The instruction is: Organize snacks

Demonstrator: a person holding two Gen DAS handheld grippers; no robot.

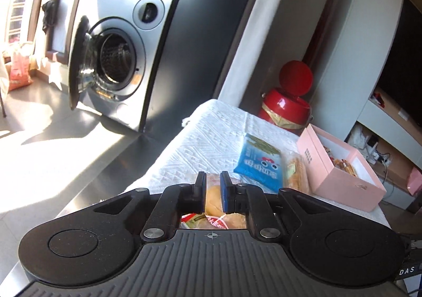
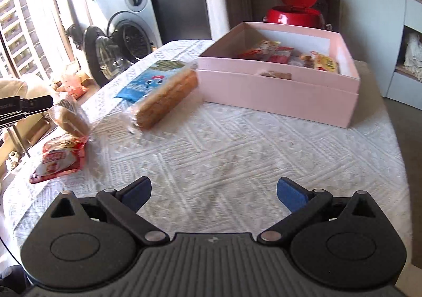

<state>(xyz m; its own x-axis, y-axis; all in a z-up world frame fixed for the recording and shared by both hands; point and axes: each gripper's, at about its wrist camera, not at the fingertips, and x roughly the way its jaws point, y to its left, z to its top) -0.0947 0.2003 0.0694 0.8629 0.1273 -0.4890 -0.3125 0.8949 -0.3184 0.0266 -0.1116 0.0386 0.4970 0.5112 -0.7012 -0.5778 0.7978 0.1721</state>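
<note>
My left gripper (image 1: 212,186) is shut on a clear-wrapped bun (image 1: 214,198) and holds it above the white-clothed table; the right wrist view shows that gripper (image 2: 48,105) at far left with the bun (image 2: 70,118) hanging from it. A red-and-white snack pack (image 2: 59,161) lies below it. A blue snack pack (image 1: 257,163) and a wrapped cracker stack (image 2: 166,97) lie mid-table. A pink box (image 2: 277,96) holds several snacks. My right gripper (image 2: 213,195) is open and empty, low over the cloth.
A red bin (image 1: 286,108) with its lid up stands behind the table. A washing machine (image 1: 118,59) with its door open stands to the left, past the table (image 1: 200,138) edge. Shelves (image 1: 390,138) are at right.
</note>
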